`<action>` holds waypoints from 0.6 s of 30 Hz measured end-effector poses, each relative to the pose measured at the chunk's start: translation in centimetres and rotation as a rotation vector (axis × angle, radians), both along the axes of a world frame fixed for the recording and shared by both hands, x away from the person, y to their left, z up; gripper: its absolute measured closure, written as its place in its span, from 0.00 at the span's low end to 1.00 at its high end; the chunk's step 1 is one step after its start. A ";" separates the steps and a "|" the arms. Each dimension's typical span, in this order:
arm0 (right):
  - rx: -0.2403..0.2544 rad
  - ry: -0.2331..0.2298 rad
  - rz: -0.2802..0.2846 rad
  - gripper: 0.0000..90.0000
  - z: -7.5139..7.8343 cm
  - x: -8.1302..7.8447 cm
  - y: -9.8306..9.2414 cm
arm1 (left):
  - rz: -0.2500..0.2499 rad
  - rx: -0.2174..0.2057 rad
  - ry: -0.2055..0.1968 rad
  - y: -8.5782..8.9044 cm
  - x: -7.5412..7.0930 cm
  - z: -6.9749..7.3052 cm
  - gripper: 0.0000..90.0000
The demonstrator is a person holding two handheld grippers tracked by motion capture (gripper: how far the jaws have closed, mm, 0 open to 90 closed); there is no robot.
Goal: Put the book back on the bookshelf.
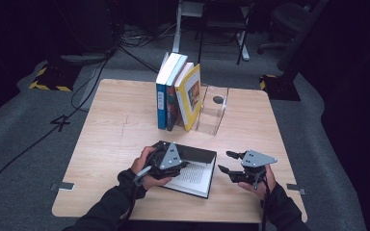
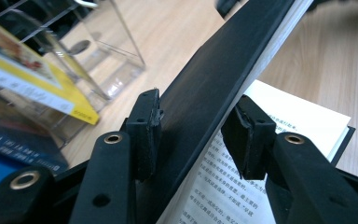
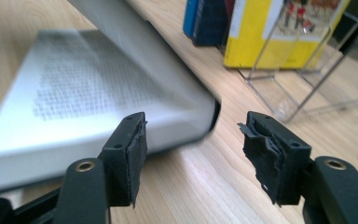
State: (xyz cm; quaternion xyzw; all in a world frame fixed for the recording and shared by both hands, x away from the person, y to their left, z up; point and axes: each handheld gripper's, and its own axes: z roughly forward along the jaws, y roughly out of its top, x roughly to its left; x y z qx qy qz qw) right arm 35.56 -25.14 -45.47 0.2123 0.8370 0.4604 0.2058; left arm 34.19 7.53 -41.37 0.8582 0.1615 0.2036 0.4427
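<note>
- The black book (image 1: 192, 168) lies open on the near middle of the table (image 1: 111, 125), between the two hands, with printed pages facing up.
- The left gripper (image 1: 169, 164) has its jaws around the raised black cover and the pages under it; in the left gripper view the cover (image 2: 214, 84) runs slantwise between the pads (image 2: 145, 128), which sit about half closed and touch it or nearly so. I cannot tell for sure that they press.
- The right gripper (image 1: 229, 163) hovers just right of the book, jaws moderately open with nothing between them; in the right gripper view the book's page block (image 3: 98, 102) lies ahead and to the left, blurred.
- Step in hand, as I judge it: closing the open book by swinging the lifted cover over.
- At the far middle, a row of upright books (image 1: 178, 91) leans against a clear bookend (image 1: 213, 108).
- Next move likely calls for a firm pinch on the cover, folding it down squarely, while the right gripper steadies the right edge so the book does not slide.
</note>
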 end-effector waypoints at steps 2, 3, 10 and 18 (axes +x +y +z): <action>-0.009 0.024 -0.011 0.44 -0.4 0.4 -0.2 | 0.010 -0.047 0.020 0.8 0.3 0.2 0.65; -0.016 0.033 -0.013 0.44 -0.6 0.5 -0.2 | 0.016 -0.070 0.028 1.2 0.4 0.2 0.65; -0.080 0.098 -0.005 0.41 -2.6 1.3 0.7 | 0.039 -0.159 0.061 3.0 0.7 0.5 0.66; 0.053 0.128 0.116 0.36 -3.4 1.0 3.5 | 0.021 -0.204 0.085 4.0 0.8 0.4 0.66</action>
